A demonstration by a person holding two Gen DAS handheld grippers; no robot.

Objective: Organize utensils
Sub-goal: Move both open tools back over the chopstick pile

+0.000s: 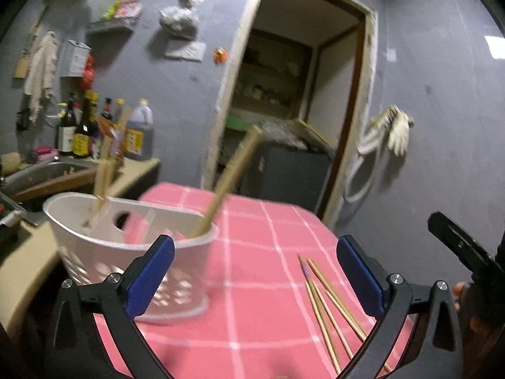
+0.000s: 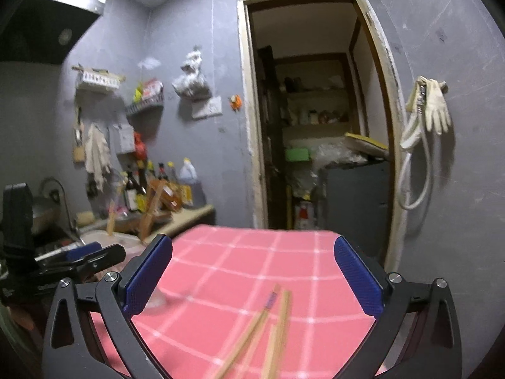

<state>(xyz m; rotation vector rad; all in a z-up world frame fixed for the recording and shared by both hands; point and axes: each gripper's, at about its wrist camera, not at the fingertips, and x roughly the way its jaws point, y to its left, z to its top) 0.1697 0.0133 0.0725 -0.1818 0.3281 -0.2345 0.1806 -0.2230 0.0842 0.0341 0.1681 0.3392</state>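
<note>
Nearest the lens in the left wrist view are the blue pads of the left gripper [image 1: 255,271], spread wide apart with nothing between them, only pink checked tablecloth [image 1: 252,300] showing through the gap. Just beyond its left pad stands the white holder [image 1: 132,252], a perforated tub with a divider, set at the table's edge beside the counter so that sticks can be dropped in upright; several chopsticks already lean in it, a pair in the far compartment [image 1: 102,186] and one long one [image 1: 230,177] tilted against the near rim. The loose chopsticks [image 1: 328,309] lie flat on the cloth to the right of the holder, well apart from it, fanned out with their tips toward the holder; they are probably what is left to gather. In the right wrist view the right gripper [image 2: 252,274] is likewise wide open and empty, held low over the cloth and pointing nearly level, with the same loose sticks lying below and between its pads but untouched. Both tools aim toward the doorway, side by side, each visible at the edge of the other's view.
</note>
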